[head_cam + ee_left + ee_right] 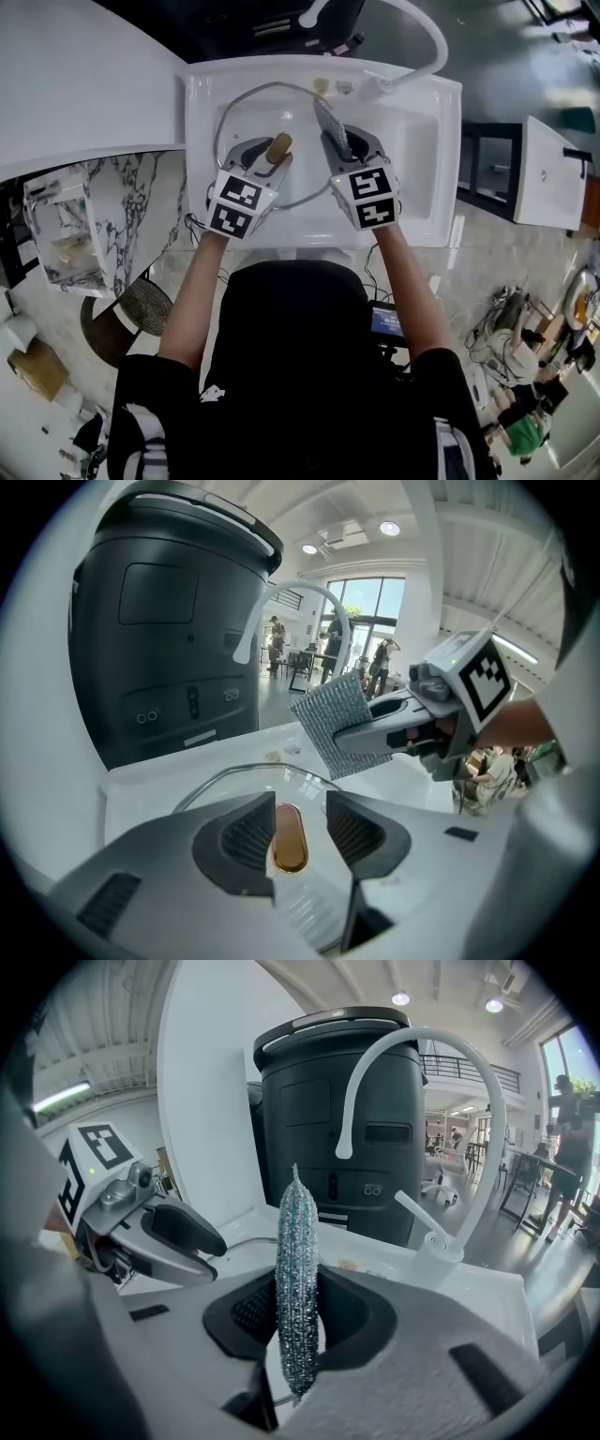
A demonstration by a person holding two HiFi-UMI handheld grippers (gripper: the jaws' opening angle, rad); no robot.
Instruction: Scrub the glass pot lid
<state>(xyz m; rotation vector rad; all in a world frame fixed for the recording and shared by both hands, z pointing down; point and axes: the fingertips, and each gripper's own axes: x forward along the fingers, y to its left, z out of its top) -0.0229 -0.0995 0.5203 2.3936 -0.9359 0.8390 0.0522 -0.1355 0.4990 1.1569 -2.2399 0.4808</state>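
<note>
A glass pot lid (255,117) with a metal rim lies in the left half of a white sink (424,141), its brown wooden knob (278,147) pointing up towards the near side. The left gripper (265,159) reaches over the near part of the lid, and its fingers (248,834) stand apart on either side of the knob. In the left gripper view the knob sits close against the left finger, with a clear gap to the right one, so nothing is squeezed. Just to the right, the right gripper (343,146) holds a silvery mesh scrubbing pad (331,127) over the right edge of the lid. Its fingers (246,1314) are closed narrowly on the pad, which stands upright and edge-on between them in the right gripper view. From the pictures I cannot tell whether the pad touches the glass. A white curved tap (433,42) rises from the far right corner of the sink. A tall black appliance (328,1101) stands behind it. A white table (84,84) runs along the left side of the sink.
</note>
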